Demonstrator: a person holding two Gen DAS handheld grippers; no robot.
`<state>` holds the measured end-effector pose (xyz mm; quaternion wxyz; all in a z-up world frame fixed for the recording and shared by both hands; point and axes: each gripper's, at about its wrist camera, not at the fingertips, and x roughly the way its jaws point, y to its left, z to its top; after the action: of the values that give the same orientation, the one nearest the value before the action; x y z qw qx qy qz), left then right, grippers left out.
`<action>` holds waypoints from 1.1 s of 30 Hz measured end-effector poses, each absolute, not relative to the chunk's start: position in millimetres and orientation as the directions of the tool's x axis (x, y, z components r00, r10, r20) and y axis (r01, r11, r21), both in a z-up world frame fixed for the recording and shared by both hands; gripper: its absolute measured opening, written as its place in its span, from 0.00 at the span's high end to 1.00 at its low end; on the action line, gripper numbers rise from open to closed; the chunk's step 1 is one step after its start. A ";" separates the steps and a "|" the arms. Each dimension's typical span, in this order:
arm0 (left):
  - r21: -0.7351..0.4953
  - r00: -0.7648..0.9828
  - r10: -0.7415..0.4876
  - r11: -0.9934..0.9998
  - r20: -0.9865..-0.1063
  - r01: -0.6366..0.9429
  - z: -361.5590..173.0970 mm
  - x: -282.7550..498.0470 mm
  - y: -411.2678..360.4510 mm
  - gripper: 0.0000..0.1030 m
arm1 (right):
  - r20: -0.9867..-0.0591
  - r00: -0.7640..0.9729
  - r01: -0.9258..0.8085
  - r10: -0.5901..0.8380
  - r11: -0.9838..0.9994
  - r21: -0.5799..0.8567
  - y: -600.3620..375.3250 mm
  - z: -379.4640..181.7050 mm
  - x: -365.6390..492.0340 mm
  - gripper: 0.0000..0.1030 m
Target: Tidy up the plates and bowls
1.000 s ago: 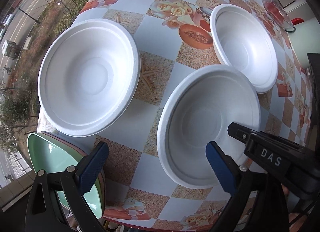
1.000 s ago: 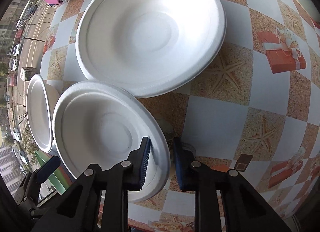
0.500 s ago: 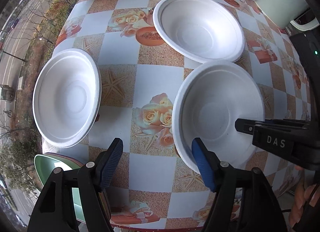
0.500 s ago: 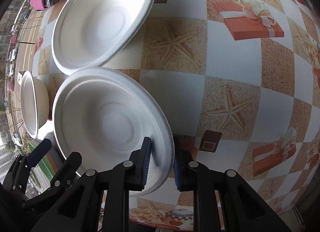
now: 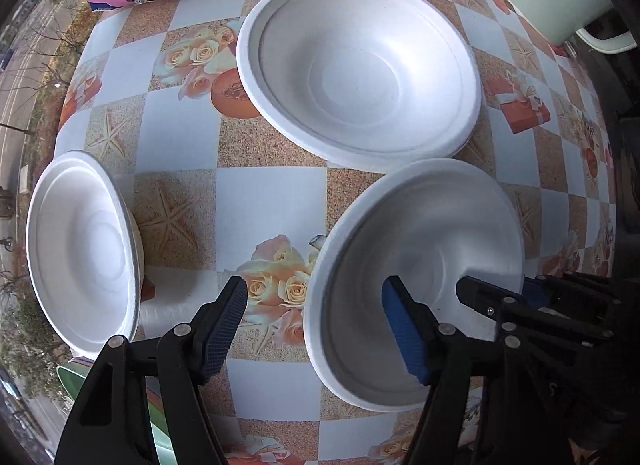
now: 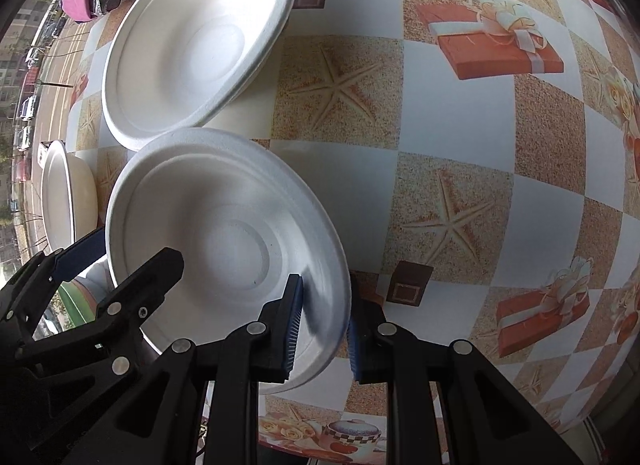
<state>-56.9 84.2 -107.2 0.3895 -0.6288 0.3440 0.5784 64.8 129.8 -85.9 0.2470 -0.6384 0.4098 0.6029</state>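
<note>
Right hand-held gripper point(image 6: 322, 329) clamping foam bowl point(image 6: 224, 241) rim, left hand-held gripper point(image 5: 316, 329) released, green plates point(image 5: 76, 375) mostly hidden

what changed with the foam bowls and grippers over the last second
The right gripper, clamped on the rim of the near foam bowl throughout, has carried it toward the far bowl, and their rims now overlap in view. The left gripper stays open, empty. The side bowl has not moved.

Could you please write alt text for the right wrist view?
The right gripper pinches the rim of a tilted white foam bowl above a checkered tablecloth. Two more white foam bowls sit beyond, one large, one at the left edge; the left gripper reaches in, open.
</note>
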 end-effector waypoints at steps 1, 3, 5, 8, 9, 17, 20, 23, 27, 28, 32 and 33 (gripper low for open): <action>-0.096 0.108 0.000 -0.462 -0.994 -0.882 -114.6 -55.4 84.6 0.53 | -0.971 -0.067 -0.820 -0.229 -0.541 0.185 130.5 -85.3 65.1 0.79; -0.112 0.117 0.018 -0.459 -0.993 -0.881 -115.5 -51.9 84.0 0.65 | -0.968 -0.071 -0.815 -0.239 -0.545 0.195 127.9 -86.4 64.8 0.79; -0.103 0.108 0.013 -0.427 -0.994 -0.898 -115.8 -43.7 85.1 0.68 | -0.969 -0.069 -0.805 -0.237 -0.561 0.195 126.1 -85.2 67.1 0.82; -0.089 0.093 0.008 -0.392 -0.996 -0.916 -117.3 -30.9 85.0 0.68 | -0.968 -0.067 -0.810 -0.241 -0.554 0.194 119.8 -88.9 74.0 0.82; -0.092 0.097 0.007 -0.385 -0.995 -0.918 -118.2 -26.4 84.7 0.68 | -0.967 -0.066 -0.812 -0.246 -0.550 0.195 118.1 -89.5 78.2 0.82; -0.083 0.089 -0.014 -0.223 -0.996 -0.971 -123.7 64.0 62.3 0.66 | -0.965 -0.025 -0.839 -0.261 -0.519 0.162 81.4 -97.0 141.5 0.81; -0.077 0.082 -0.023 -0.170 -0.996 -0.982 -126.0 96.9 53.7 0.66 | -0.966 -0.013 -0.855 -0.257 -0.497 0.144 66.5 -99.1 166.3 0.81; -0.077 0.083 -0.042 -0.127 -0.996 -0.989 -128.5 122.7 49.4 0.65 | -0.968 0.007 -0.862 -0.251 -0.492 0.121 54.5 -100.5 185.4 0.80; -0.093 0.096 -0.052 -0.056 -0.994 -0.994 -132.8 152.6 50.4 0.64 | -0.967 0.016 -0.876 -0.253 -0.469 0.108 46.4 -102.2 206.8 0.79; -0.094 0.096 -0.052 -0.044 -0.994 -0.995 -133.4 157.3 51.0 0.64 | -0.967 0.016 -0.880 -0.254 -0.463 0.107 45.1 -102.6 210.7 0.79; -0.100 0.100 -0.056 -0.017 -0.993 -0.995 -139.7 171.5 59.1 0.64 | -0.968 0.018 -0.887 -0.251 -0.450 0.100 40.4 -105.7 218.7 0.79; -0.112 0.113 -0.060 -0.022 -0.992 -0.994 -140.7 172.0 59.1 0.64 | -0.968 0.022 -0.886 -0.249 -0.453 0.096 40.1 -105.8 218.8 0.79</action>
<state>172.0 59.1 -140.7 0.5072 -0.5469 0.4815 0.4602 218.8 40.1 -105.8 0.2909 -0.6530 0.4346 0.5478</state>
